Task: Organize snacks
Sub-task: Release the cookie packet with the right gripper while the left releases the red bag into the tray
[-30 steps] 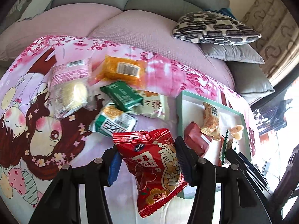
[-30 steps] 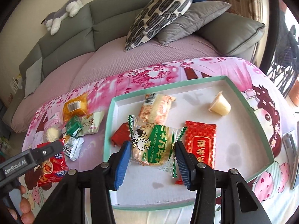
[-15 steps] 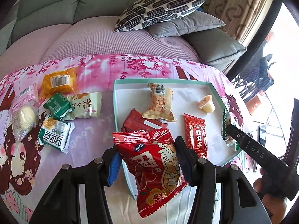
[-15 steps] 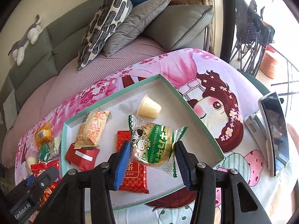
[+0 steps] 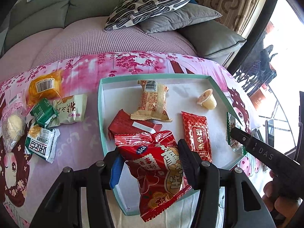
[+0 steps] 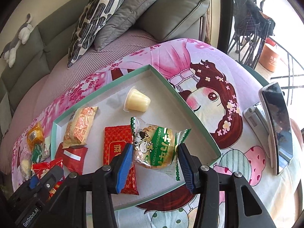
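My left gripper (image 5: 150,161) is shut on a red crinkly snack bag (image 5: 159,171), held over the near left corner of the teal-rimmed tray (image 5: 99,114). My right gripper (image 6: 154,159) is shut on a green-and-clear wrapped bun (image 6: 155,148) above the tray's (image 6: 190,108) near right part. In the tray lie a tan biscuit pack (image 5: 153,100), a dark red packet (image 5: 131,125), a flat red sachet (image 5: 197,134) and a jelly cup (image 5: 207,99). Left of the tray sit an orange pack (image 5: 45,87), a green packet (image 5: 42,112), a pale pack (image 5: 70,109), a white-green pack (image 5: 40,144) and a clear-wrapped cake (image 5: 12,125).
A pink cartoon cloth (image 6: 209,87) covers the table. A phone (image 6: 277,125) on a stand sits at the right edge. Behind are a grey sofa (image 5: 85,9), patterned and grey cushions (image 5: 152,1) and a plush toy (image 6: 17,39). A person's hand (image 5: 275,195) holds the right gripper's handle.
Both grippers swung right with their snacks: the left went from over the loose pile to over the tray's left corner, the right from the tray's middle to its right part.
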Demonstrator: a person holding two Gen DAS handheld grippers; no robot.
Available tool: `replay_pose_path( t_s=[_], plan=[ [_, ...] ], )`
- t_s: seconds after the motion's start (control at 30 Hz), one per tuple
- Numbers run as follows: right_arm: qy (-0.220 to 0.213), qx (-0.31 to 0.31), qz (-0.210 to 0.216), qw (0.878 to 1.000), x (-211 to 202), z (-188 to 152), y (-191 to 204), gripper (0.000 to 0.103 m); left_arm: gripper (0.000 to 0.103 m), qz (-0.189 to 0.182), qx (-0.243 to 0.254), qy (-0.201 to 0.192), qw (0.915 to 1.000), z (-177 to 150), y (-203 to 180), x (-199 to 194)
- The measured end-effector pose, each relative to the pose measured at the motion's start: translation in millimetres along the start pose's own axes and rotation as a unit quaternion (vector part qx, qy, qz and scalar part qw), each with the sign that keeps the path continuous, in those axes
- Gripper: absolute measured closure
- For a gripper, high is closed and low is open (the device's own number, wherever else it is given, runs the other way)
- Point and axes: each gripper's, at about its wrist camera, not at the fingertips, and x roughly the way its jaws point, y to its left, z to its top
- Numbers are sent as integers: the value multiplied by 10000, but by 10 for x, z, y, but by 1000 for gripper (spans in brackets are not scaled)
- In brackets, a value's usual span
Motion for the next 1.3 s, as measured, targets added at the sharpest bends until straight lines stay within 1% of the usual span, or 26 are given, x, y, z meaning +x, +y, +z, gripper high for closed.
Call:
replay_pose_path(
  t_s=[0.27,0.47,0.77,0.8,0.87,0.9,0.97,1.0,1.03,1.07,1.1,1.23,1.3],
  plan=[
    [135,58,-105,9998,94,-10,-35,52,47,55,23,81,9999,-18,-1,106],
    [342,110,-191,9992,215,-32,-49,52,47,115,-6,181,9998,-42,14,198],
    [362,86,-279,9989,225,-30,-21,49,46,136,72,281,9995,-63,-6,245],
    [370,98,-295,9988,228,-28,-24,48,45,141,67,296,9994,-65,-9,250],
    [391,130,-309,9987,236,-24,-34,45,38,141,40,351,9993,-64,-7,267],
    [401,147,-323,9986,238,-22,-42,42,37,131,30,367,9992,-66,-3,271],
    [422,160,-354,9984,246,-19,-50,41,37,122,40,386,9992,-66,-4,270],
    [432,159,-379,9982,251,-19,-51,38,36,121,55,381,9992,-65,-10,265],
    [443,154,-404,9981,256,-19,-51,36,31,128,73,370,9992,-66,-20,261],
    [447,143,-423,9980,259,-18,-50,33,24,133,89,358,9992,-64,-28,252],
    [446,133,-434,9980,262,-17,-49,31,22,122,104,336,9993,-62,-36,241],
    [430,93,-451,9980,261,-14,-36,29,22,129,201,258,9994,-44,-63,194],
    [401,58,-476,9980,251,-11,-22,21,21,202,259,238,9992,-37,-69,172]
  ],
)
